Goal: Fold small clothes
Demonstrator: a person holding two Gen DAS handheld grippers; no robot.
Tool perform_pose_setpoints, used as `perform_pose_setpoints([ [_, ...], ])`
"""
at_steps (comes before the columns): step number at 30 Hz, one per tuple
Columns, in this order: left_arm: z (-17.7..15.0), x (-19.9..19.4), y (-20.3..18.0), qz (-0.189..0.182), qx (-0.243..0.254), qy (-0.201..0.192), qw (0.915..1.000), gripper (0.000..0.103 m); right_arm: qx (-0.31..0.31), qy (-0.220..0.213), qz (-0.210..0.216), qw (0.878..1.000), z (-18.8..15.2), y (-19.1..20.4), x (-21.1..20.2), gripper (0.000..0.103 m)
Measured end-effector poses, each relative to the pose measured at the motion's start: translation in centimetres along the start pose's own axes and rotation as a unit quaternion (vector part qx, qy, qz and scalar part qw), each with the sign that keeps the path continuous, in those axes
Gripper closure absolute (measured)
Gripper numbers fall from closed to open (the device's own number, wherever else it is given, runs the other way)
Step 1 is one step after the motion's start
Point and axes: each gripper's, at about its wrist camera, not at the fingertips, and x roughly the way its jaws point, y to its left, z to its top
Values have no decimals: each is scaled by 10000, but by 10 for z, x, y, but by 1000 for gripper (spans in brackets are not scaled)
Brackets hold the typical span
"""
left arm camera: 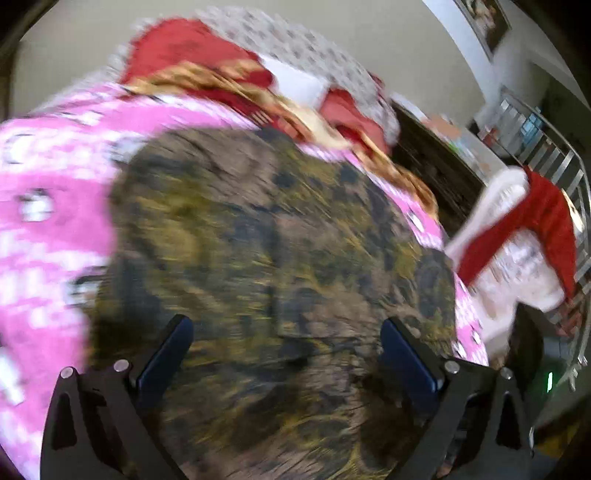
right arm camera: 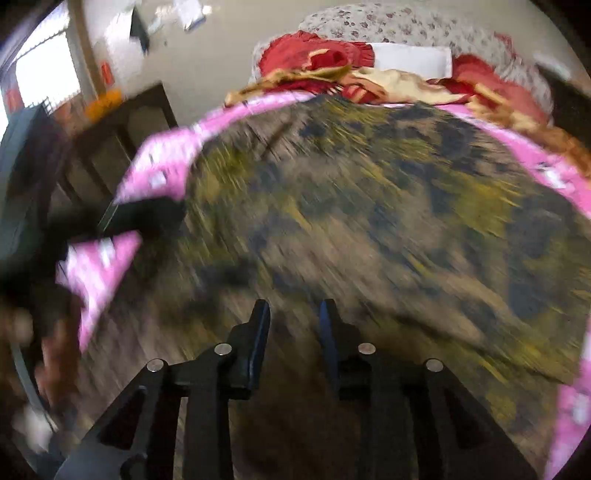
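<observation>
A camouflage-patterned garment (left arm camera: 266,251) in brown, olive and dark patches lies spread on a pink patterned bedsheet (left arm camera: 44,206). Both views are motion-blurred. My left gripper (left arm camera: 286,328) hovers over the garment's near part with its jaws wide apart and nothing between them. In the right wrist view the same garment (right arm camera: 369,221) covers most of the bed. My right gripper (right arm camera: 293,314) is above its near edge, jaws partly apart with a narrow gap, holding nothing that I can see. The left gripper (right arm camera: 122,218) shows as a dark blur at the garment's left edge.
Red and gold crumpled cloth (left arm camera: 207,70) and a floral pillow (right arm camera: 399,26) lie at the head of the bed. A red and white cloth (left arm camera: 517,236) hangs at the right. A dark wooden cabinet (right arm camera: 122,140) stands left of the bed.
</observation>
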Motion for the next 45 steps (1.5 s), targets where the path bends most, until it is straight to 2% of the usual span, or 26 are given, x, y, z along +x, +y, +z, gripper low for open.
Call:
perform_pose_setpoints([
  [1,1,10,-3,-48,68,108,9999,1,-148,15,-251,9996,-14,-3,-4,76],
  [2,2,16,-5,-33,88,113,9999,1,-203,-33,-305,9993,-22,-5,-4,76],
  [5,6,37,-2,-162,-9,192,9997,2,231,-126,-85,9996,-35,-27,-11,76],
  [10,15,46,6,-818,-346,295,9956,2,-56,-249,-350,9991,-34,-17,-2,66],
  [13,10,41,-1,-1320,-327,470,9896,3,0,-305,-285,9991,-38,-20,-8,65],
  [16,12,46,-7,-1082,-65,492,9929,5,138,-317,-110,9993,-38,-25,-9,65],
  [18,21,52,3,-948,-376,415,9939,8,166,-320,-79,9993,-36,-26,-7,65],
  [21,27,61,9,-1331,-707,573,9869,8,148,-321,-105,9993,-36,-25,-7,65],
  [24,29,65,-1,-1643,-560,802,9815,8,159,-324,-88,9993,-36,-25,-8,65],
  [27,33,63,-6,-1385,-382,725,9870,10,169,-326,-77,9993,-36,-25,-8,65],
  [29,39,67,0,-999,-571,657,9912,15,166,-327,-83,9993,-36,-25,-8,65],
  [32,46,71,9,-857,-1015,502,9899,18,163,-327,-87,9993,-36,-25,-8,65],
  [34,47,75,7,-844,-1094,509,9891,25,173,-325,-76,9993,-36,-26,-7,65],
  [35,47,77,2,-781,-1027,568,9900,39,177,-323,-74,9993,-36,-26,-7,65],
  [36,47,80,-3,-721,-944,627,9909,64,180,-321,-72,9993,-36,-26,-7,65],
  [37,47,81,-7,-676,-887,666,9915,78,180,-322,-76,9993,-36,-25,-7,65],
  [38,47,80,-10,-642,-856,687,9919,98,179,-322,-78,9993,-36,-25,-7,64],
  [41,47,63,-20,-600,-788,402,9943,97,178,-322,-80,9993,-36,-26,-7,64],
  [45,54,20,-31,-534,-553,-128,9970,97,169,-318,-102,9993,-35,-25,-7,64],
])
